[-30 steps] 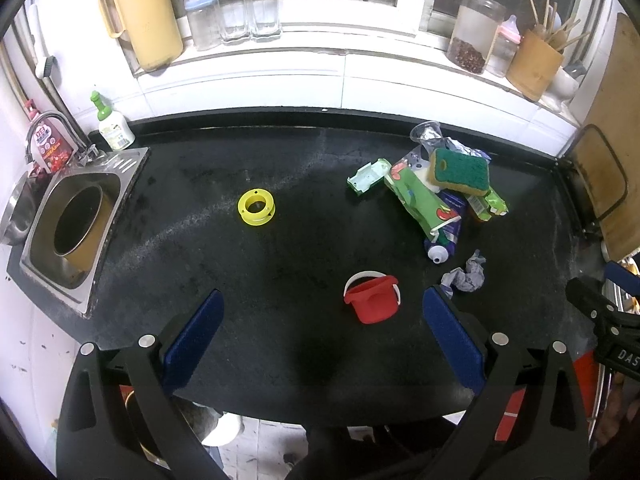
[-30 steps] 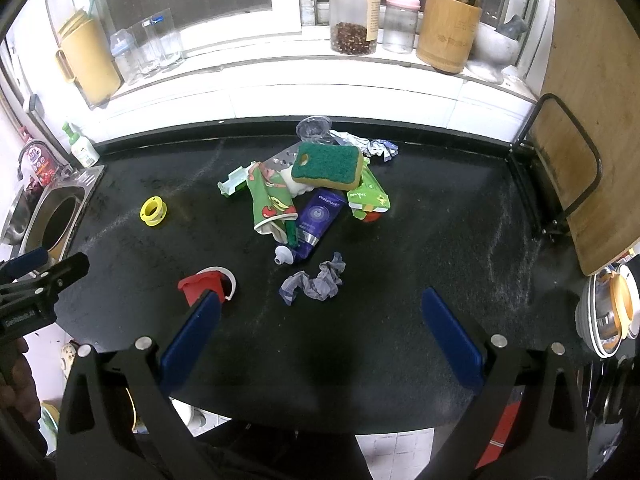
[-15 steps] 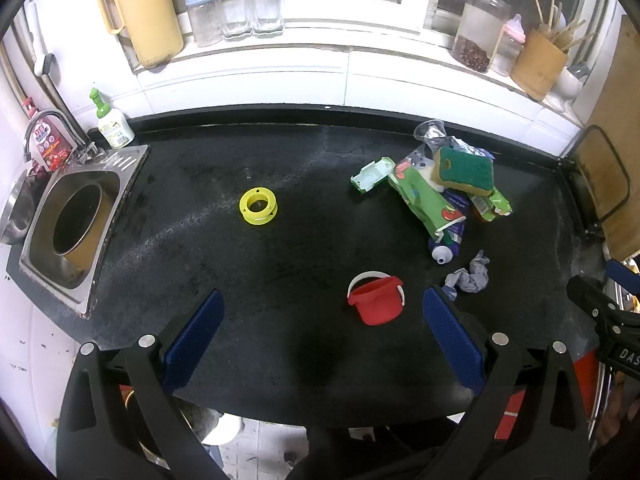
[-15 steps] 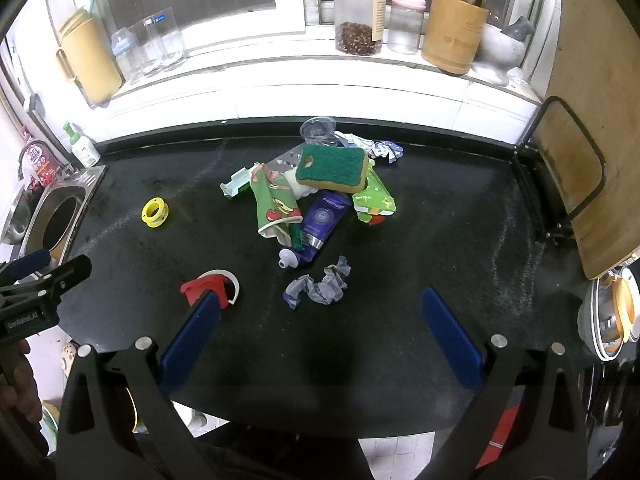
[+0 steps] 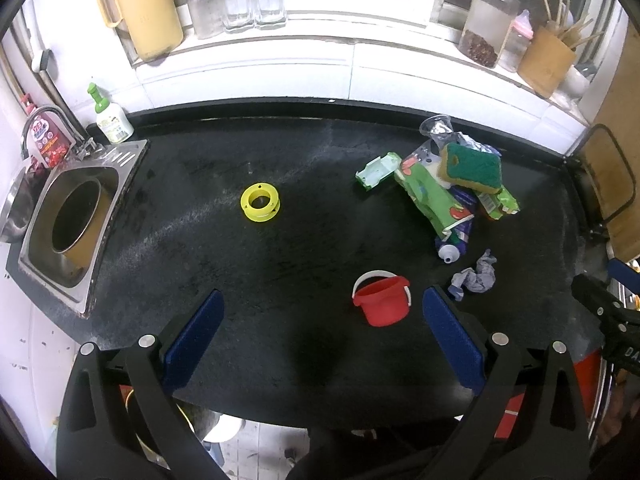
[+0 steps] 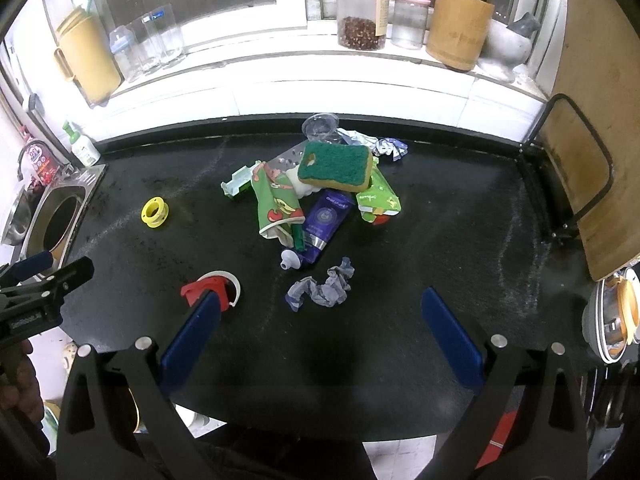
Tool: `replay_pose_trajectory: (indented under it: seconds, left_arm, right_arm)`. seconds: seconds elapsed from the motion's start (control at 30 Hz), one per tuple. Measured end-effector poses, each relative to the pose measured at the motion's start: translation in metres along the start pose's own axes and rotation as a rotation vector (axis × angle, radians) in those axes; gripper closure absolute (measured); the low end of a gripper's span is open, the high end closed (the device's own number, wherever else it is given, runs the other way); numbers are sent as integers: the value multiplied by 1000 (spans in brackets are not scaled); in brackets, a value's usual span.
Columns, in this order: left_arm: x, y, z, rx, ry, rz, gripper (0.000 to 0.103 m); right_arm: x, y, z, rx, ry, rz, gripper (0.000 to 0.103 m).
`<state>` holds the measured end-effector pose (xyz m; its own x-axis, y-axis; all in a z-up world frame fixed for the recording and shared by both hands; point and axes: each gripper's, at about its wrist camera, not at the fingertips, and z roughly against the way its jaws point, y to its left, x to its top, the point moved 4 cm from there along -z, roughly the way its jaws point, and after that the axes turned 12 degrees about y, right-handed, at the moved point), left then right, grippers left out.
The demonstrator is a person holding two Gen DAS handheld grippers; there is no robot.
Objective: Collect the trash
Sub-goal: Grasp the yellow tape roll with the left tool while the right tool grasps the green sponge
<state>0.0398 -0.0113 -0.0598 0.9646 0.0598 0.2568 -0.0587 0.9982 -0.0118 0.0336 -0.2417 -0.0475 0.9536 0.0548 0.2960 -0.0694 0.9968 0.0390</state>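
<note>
A pile of trash lies on the black counter [image 5: 304, 208]: a green-and-yellow sponge [image 6: 335, 167] on top, green wrappers [image 6: 276, 204], a purple tube [image 6: 320, 226], a clear cup [image 6: 318, 126] and a small green box [image 5: 376, 170]. A crumpled grey wrapper [image 6: 322, 290] lies in front of the pile. A small red bucket [image 5: 382, 300] stands near the front edge. A yellow ring [image 5: 260, 202] lies to the left. My left gripper [image 5: 320, 332] is open and empty, just in front of the bucket. My right gripper [image 6: 320, 332] is open and empty, in front of the grey wrapper.
A steel sink [image 5: 68, 220] with a pot in it sits at the counter's left end, a soap bottle [image 5: 110, 118] behind it. The windowsill holds a yellow jug [image 5: 144, 8], jars and a utensil holder [image 6: 458, 30]. A wooden board [image 6: 592, 128] leans at the right.
Both grippers have drawn slightly back and up from the counter. Nothing on the counter has moved. Both grippers stay open.
</note>
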Motion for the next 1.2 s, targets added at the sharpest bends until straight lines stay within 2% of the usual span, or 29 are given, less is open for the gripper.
replay_pose_trajectory:
  seconds: [0.2, 0.33, 0.43, 0.6, 0.8, 0.93, 1.1, 1.17, 1.2]
  left_arm:
    - [9, 15, -20, 26, 12, 14, 6]
    - [22, 30, -43, 22, 15, 21, 6]
    - [35, 43, -69, 4, 38, 36, 6]
    - [62, 61, -115, 27, 77, 24, 6]
    - [98, 76, -177, 34, 97, -37, 6]
    - [113, 80, -211, 16, 135, -62, 6]
    - [127, 82, -236, 5, 138, -82, 6]
    - [132, 81, -237, 5, 113, -96, 6]
    - [134, 80, -238, 4, 109, -101, 6]
  right_arm:
    - [11, -1, -16, 77, 9, 1, 6]
    - [26, -5, -30, 93, -7, 19, 6]
    - [45, -10, -46, 94, -11, 31, 6]
    - [83, -19, -81, 88, 5, 66, 6]
    - [135, -14, -133, 102, 40, 269, 6]
    - [163, -16, -167, 32, 75, 439, 6]
    - [174, -13, -204, -26, 143, 664, 6]
    - [175, -11, -213, -40, 158, 719, 12]
    - [175, -9, -220, -38, 178, 749, 22]
